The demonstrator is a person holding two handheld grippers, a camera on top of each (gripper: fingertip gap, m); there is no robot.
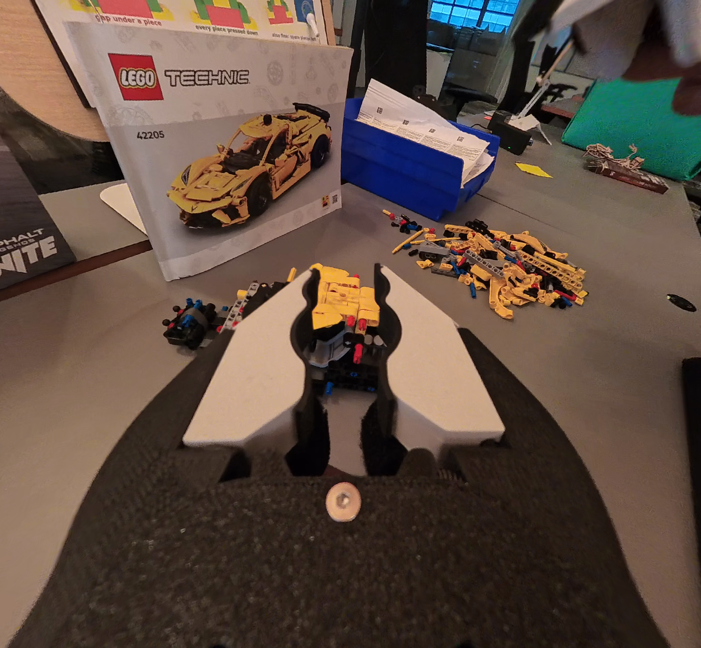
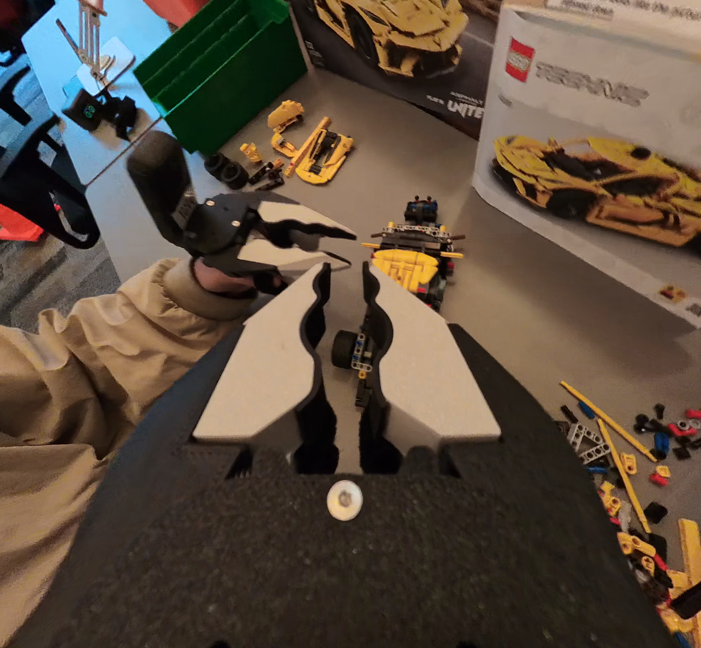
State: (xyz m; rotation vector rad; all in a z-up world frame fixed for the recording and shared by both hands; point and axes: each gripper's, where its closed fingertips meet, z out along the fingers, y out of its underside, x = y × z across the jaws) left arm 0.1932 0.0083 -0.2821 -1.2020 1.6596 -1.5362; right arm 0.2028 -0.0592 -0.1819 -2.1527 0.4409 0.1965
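Observation:
A part-built yellow and black brick car chassis point(image 1: 345, 299) lies on the grey table point(image 1: 113, 383). My left gripper point(image 1: 345, 273) is open low over it, and the yellow body shows between its fingers. In the right wrist view the left gripper point(image 2: 351, 248) sits with its tips just left of the chassis point(image 2: 409, 261), apart from it. My right gripper point(image 2: 346, 269) is open with a narrow gap, above the chassis' near end. A black wheel point(image 2: 343, 349) on that end shows through the gap. The right gripper point(image 1: 614, 3) appears blurred and raised at the left wrist view's top right.
An instruction booklet point(image 1: 227, 144) stands behind the chassis. A blue bin point(image 1: 402, 178) holding papers and a pile of loose pieces point(image 1: 504, 269) are to the right. A green bin point(image 2: 220, 72), yellow sub-assemblies point(image 2: 318, 151), tyres point(image 2: 227, 170) and the set's box point(image 2: 390, 22) stand further off. The tips of one gripper are about 12 cm away from the tips of the other. The black wheel point(image 2: 343, 349) is about 11 cm from my left fingertips and 20 cm from my right.

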